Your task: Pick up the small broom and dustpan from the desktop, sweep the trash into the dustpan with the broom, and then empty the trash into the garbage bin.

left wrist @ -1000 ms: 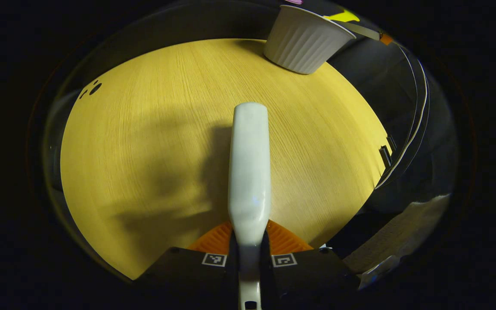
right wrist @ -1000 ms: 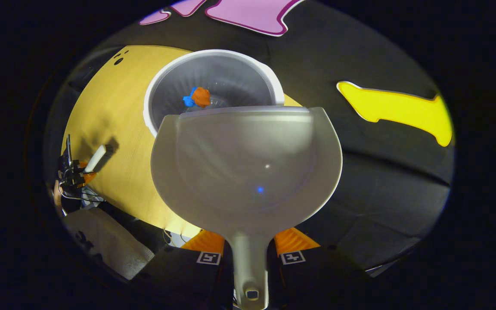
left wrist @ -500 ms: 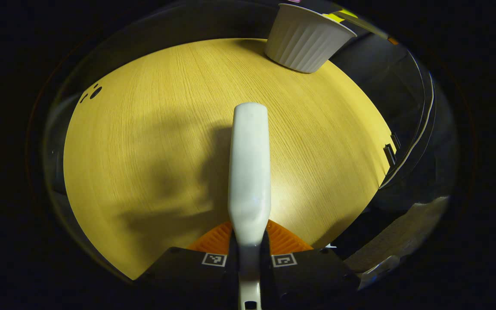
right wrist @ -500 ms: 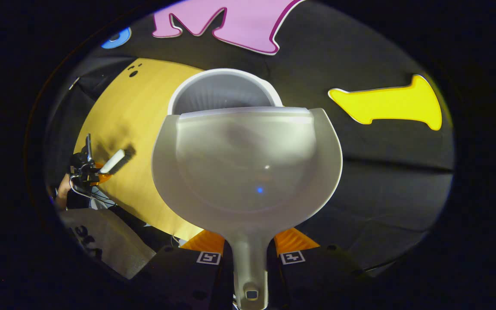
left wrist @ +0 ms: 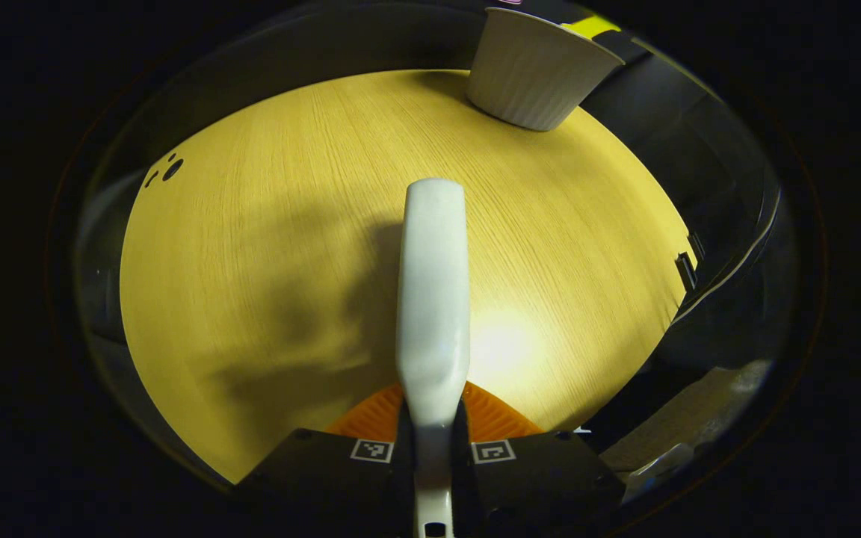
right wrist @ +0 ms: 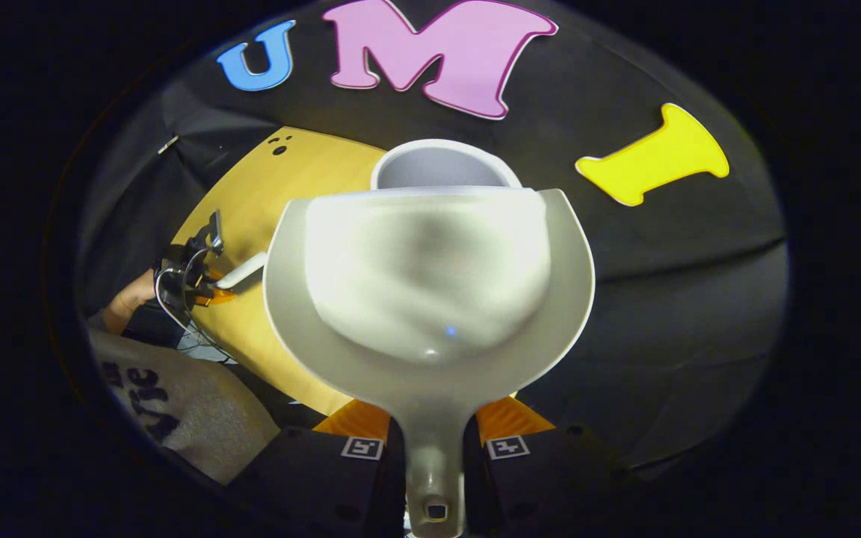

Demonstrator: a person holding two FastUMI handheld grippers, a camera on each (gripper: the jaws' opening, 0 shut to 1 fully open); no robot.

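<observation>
Spanning the left gripper view, the wooden surface carries the white garbage bin at its far edge; in the right gripper view the dustpan, pan facing the camera, is raised before the bin, its handle clenched in the right tool; the small broom projects above the surface, its handle clenched in the left tool.

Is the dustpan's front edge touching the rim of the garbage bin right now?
Cannot tell. In the right gripper view the dustpan overlaps the garbage bin rim, hiding any contact or gap.
</observation>
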